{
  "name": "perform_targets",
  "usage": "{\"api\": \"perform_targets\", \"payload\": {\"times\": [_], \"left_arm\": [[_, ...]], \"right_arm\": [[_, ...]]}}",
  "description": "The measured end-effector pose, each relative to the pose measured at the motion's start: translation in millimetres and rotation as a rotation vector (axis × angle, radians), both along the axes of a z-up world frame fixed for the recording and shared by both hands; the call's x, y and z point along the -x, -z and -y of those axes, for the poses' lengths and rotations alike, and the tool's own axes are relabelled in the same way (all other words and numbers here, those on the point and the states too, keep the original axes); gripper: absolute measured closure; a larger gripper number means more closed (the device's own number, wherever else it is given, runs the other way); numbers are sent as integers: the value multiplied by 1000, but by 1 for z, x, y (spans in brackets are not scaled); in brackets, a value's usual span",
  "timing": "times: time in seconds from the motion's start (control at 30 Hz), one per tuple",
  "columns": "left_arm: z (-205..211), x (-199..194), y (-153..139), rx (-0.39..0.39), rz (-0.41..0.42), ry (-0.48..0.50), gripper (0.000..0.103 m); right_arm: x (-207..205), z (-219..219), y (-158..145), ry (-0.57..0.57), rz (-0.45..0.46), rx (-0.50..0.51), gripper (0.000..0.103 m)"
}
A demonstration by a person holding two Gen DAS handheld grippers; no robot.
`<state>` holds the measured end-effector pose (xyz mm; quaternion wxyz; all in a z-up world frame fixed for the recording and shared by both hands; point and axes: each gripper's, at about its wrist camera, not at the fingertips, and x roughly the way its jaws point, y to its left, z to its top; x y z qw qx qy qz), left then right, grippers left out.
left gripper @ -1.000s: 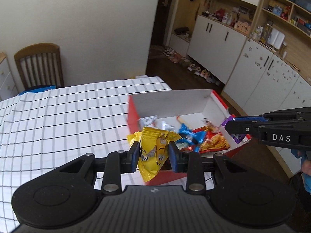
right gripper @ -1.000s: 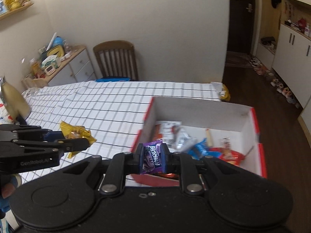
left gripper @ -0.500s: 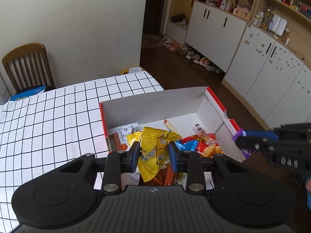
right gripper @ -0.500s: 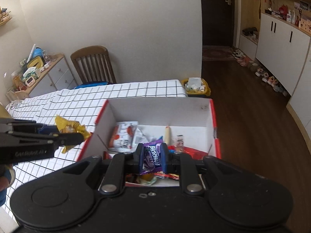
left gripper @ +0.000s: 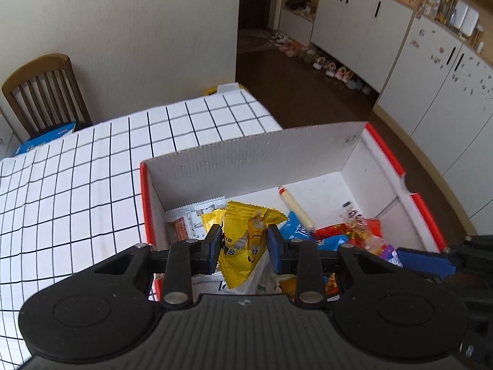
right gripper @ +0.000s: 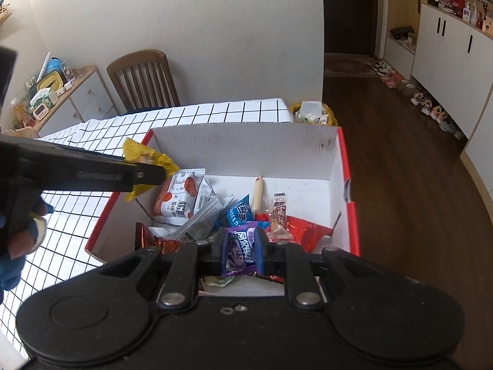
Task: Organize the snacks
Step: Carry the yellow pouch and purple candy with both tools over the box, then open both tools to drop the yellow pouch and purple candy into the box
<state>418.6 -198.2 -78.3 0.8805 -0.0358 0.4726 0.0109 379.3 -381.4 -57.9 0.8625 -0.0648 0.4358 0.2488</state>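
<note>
A red-and-white cardboard box (left gripper: pixel 262 157) (right gripper: pixel 246 141) stands on the checked tablecloth, holding several snack packets. My left gripper (left gripper: pixel 245 251) is shut on a yellow candy bag (left gripper: pixel 246 240) and hangs over the box's left part. From the right wrist view that bag (right gripper: pixel 148 160) shows above the box's left wall, with the left gripper (right gripper: pixel 160 175) on it. My right gripper (right gripper: pixel 242 254) is shut on a small purple packet (right gripper: pixel 242 251) over the near part of the box. A sliver of the purple packet (left gripper: pixel 389 254) shows at the right of the left wrist view.
Inside the box lie a white-and-red packet (right gripper: pixel 175 200), a blue packet (right gripper: pixel 240 212), a sausage stick (right gripper: pixel 257 192) and red wrappers (right gripper: pixel 308 231). A wooden chair (right gripper: pixel 143 80) stands behind the table. A yellow bin (right gripper: pixel 311 112) sits past the table's far edge. White cabinets (left gripper: pixel 363 21) line the right wall.
Both grippers have moved forward and down, from beside the box's near edge to over its inside. The yellow bag and the purple packet stayed gripped.
</note>
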Motion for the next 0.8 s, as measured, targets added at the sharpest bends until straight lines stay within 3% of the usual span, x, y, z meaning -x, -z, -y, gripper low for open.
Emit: {"api": "perform_targets", "payload": {"times": [0.37, 0.8], "left_arm": [[13, -23, 29, -26, -66, 0, 72], [7, -29, 51, 7, -121, -42, 72]], "right_arm": [[-10, -14, 29, -21, -38, 70, 87], [-12, -20, 47, -53, -69, 90, 87]]}}
